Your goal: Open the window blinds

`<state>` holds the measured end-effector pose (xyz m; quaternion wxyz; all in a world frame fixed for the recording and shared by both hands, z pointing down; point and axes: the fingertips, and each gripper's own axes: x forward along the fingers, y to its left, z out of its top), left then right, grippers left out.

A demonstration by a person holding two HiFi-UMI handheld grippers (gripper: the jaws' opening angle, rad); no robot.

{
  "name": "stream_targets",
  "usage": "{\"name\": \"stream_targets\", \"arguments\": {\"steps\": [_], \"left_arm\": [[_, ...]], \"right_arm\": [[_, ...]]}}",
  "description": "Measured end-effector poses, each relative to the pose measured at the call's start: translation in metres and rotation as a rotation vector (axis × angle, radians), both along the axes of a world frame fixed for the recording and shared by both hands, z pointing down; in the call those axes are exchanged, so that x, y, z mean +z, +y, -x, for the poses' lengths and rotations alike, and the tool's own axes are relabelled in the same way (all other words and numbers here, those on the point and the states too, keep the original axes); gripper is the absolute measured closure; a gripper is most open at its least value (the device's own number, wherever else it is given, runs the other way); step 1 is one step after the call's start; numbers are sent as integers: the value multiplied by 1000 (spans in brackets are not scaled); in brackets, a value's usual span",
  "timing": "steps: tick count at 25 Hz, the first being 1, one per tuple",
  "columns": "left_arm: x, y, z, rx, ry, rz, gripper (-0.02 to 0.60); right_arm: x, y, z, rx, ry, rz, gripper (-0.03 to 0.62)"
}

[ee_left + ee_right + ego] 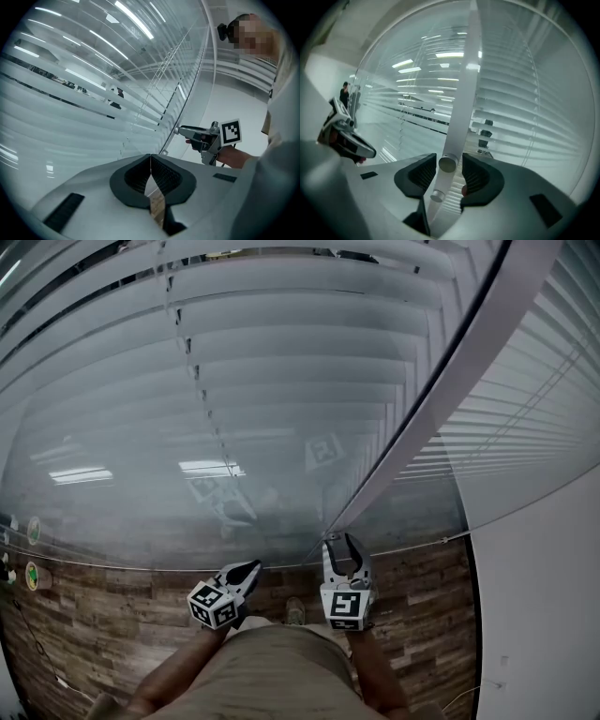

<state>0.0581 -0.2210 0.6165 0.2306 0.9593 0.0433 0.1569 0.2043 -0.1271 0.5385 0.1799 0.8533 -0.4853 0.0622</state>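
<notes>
White slatted blinds (281,362) hang behind a glass pane, their slats tilted mostly closed. A white upright post (441,399) divides this pane from the one beside it. In the right gripper view a small round knob (447,163) sticks out of the post (464,93), with a second knob (436,196) below it. My right gripper (449,165) is open with the upper knob between its pads, a slight gap showing on each side. My left gripper (150,157) is shut on nothing and hangs low before the glass, left of the right gripper (345,545).
A second pane with blinds (534,427) lies right of the post, then a white wall (544,615). Wood-pattern flooring (94,634) runs along the foot of the glass. Round stickers (32,575) sit on the glass at far left. Ceiling lights reflect in the pane.
</notes>
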Motion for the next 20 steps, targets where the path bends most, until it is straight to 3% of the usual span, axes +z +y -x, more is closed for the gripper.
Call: {"name": "stream_targets", "arguments": {"steps": [2, 4, 6, 8, 9, 10, 17, 20], "left_arm": [[1, 0, 0, -1, -2, 2, 566], [1, 0, 0, 0, -4, 3, 566], [1, -1, 0, 1, -4, 4, 566], [0, -1, -1, 1, -3, 3, 566], [0, -1, -1, 1, -3, 3, 566], [0, 0, -2, 3, -4, 2, 566], [-2, 1, -4, 8, 0, -4, 566], [-1, 1, -2, 5, -4, -2, 566]], "right_arm": [[1, -1, 2, 2, 115, 77, 427], [2, -3, 2, 11, 115, 88, 467], [2, -1, -3, 39, -91, -22, 473], [4, 3, -10, 55, -417, -194, 473], [5, 4, -12, 51, -515, -239, 473], [5, 4, -12, 39, -529, -240, 473], [-9, 0, 2, -18, -14, 18, 445], [-4, 0, 2, 7, 82, 78, 476]]}}
